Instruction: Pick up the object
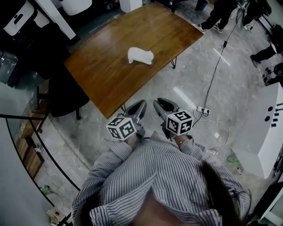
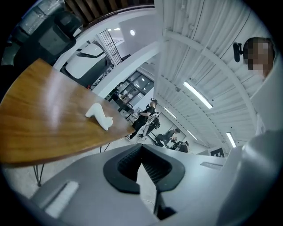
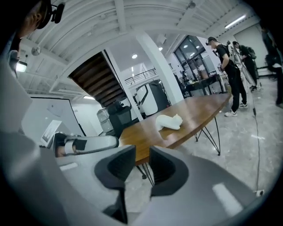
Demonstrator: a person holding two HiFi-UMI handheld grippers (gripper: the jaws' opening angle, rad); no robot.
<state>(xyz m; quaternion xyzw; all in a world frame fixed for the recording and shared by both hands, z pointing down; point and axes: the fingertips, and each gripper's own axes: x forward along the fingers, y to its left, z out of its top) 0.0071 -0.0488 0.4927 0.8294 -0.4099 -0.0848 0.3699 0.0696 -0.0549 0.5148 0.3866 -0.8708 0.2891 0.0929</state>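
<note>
A small white cat-shaped figure (image 1: 140,55) lies on the brown wooden table (image 1: 110,75), towards its far right part. The same white figure (image 2: 99,115) (image 3: 169,122) shows in both gripper views, well ahead of the jaws. I hold both grippers close to my body, short of the table's near edge and over the floor. My left gripper (image 1: 140,106) (image 2: 141,148) has its tips touching and holds nothing. My right gripper (image 1: 161,105) (image 3: 142,152) is open, with a narrow gap and nothing between the pads.
A black office chair (image 1: 62,95) stands at the table's left side. A power strip (image 1: 202,110) with cables lies on the grey floor to the right. A white cabinet (image 1: 265,128) is at far right. People (image 1: 219,13) stand beyond the table's far end.
</note>
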